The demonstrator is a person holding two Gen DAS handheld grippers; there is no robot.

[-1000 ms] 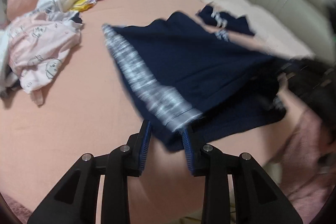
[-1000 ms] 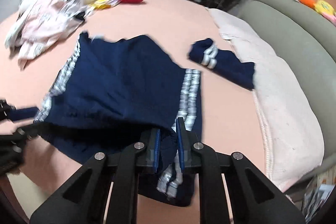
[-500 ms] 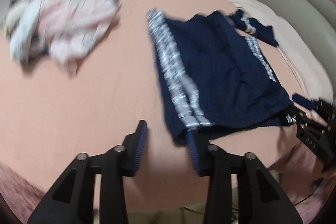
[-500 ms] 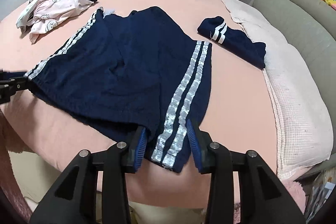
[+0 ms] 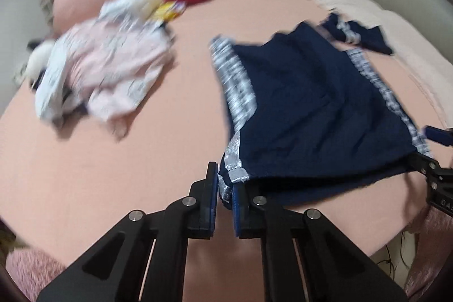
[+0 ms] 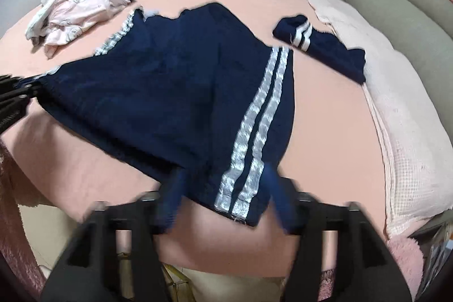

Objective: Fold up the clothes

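Here the left view is smeared, and the right gripper (image 6: 223, 200) blurs in its own view, its fingers spreading apart around the striped corner of the navy shorts (image 6: 175, 92) on the pink bed (image 6: 334, 132). The left gripper (image 5: 225, 190) is closing, pinching the opposite corner. Only the right view resolves the folded navy garment (image 6: 320, 47)

Soft, even indoor light; motion blur smears both views, fisheye edges bend darkly.
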